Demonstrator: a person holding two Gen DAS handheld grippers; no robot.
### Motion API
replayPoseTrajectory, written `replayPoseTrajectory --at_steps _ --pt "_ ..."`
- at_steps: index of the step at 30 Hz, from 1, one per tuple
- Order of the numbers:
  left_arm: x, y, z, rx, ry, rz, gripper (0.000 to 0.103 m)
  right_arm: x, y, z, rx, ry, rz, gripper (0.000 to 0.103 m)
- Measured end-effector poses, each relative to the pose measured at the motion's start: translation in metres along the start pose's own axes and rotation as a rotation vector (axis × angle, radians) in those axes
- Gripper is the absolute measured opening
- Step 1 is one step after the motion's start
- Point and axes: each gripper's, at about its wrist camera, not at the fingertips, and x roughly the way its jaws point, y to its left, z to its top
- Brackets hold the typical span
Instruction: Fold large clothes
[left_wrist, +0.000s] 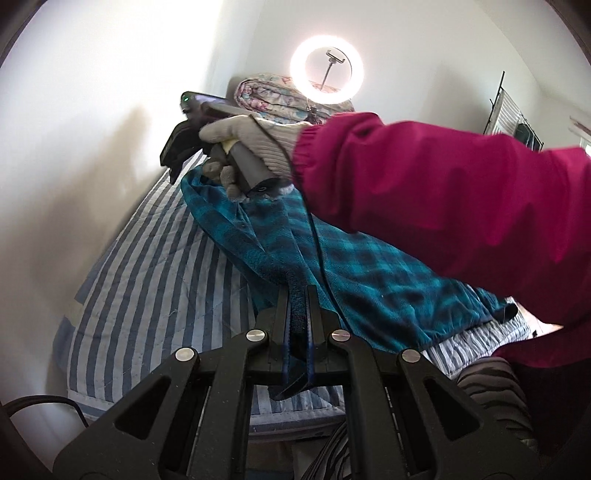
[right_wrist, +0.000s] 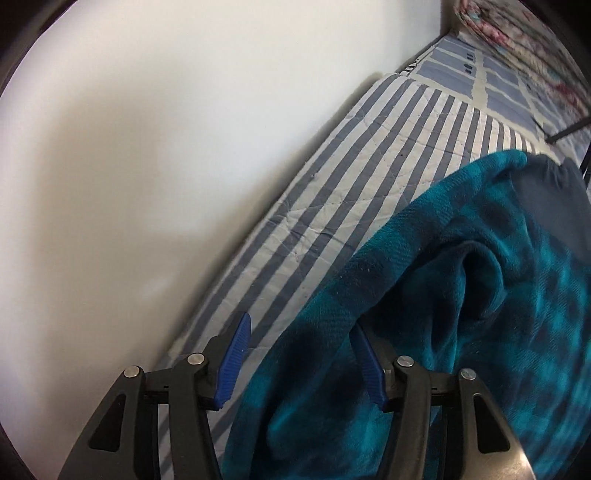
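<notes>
While the left tool (left_wrist: 297, 295) stands nearly closed, its two black fingers pinch a narrow fold of the shirt (left_wrist: 369, 273) between them, and the fabric runs from the pinch up and away across the bed (left_wrist: 155, 266). From the left wrist view the right tool (left_wrist: 177, 155) shows from behind, held in a gloved hand (left_wrist: 255, 136) that emerges from a magenta sleeve (left_wrist: 443, 192), and it sits over the far end of the shirt; a thin black cable hangs from the handle across the cloth. Seen from the right wrist view, the right tool (right_wrist: 301, 363) stands about half open, its blue pads (right_wrist: 234, 354) apart, with its jaws opening slightly. Shirt fabric lies in the gap between the pads: the right-hand pad is against the cloth, while the left-hand pad stands clear over the striped cover, so nothing is clamped. As to the garment, the shirt is a fleecy teal and dark blue plaid, bunched into soft folds with a dark lining showing at one opening. It lies lengthwise on the blue and white striped bed, which stands against a white wall (right_wrist: 129, 166). Beyond the bed's far end, a rolled floral quilt (left_wrist: 266, 94) and a lit ring light (left_wrist: 327, 72) are visible.
</notes>
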Motion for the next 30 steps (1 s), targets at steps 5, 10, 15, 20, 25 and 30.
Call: replayPoseTrajectory --at_steps 5,10,15,20,25,30 --pt "0.001 -0.007 -0.002 0.033 0.005 0.01 0.004 -0.013 -0.032 -0.001 0.086 -0.026 0.095 0.021" --pt "0.001 -0.03 -0.004 0.135 0.015 0.02 0.004 -0.049 -0.088 -0.011 0.23 -0.116 0.286 0.005" --pt "0.011 -0.055 -0.007 0.203 0.055 -0.012 0.004 -0.072 -0.146 -0.04 0.293 -0.168 0.345 0.004" --pt "0.029 -0.073 -0.01 0.209 0.12 -0.048 0.004 -0.071 -0.197 -0.072 0.365 -0.17 0.3 0.004" --pt "0.029 -0.074 -0.01 0.128 0.158 -0.11 0.022 -0.052 -0.228 -0.096 0.4 -0.117 0.188 0.026" --pt "0.019 -0.049 -0.013 -0.006 0.163 -0.103 0.023 -0.053 -0.236 -0.12 0.375 -0.074 0.142 0.03"
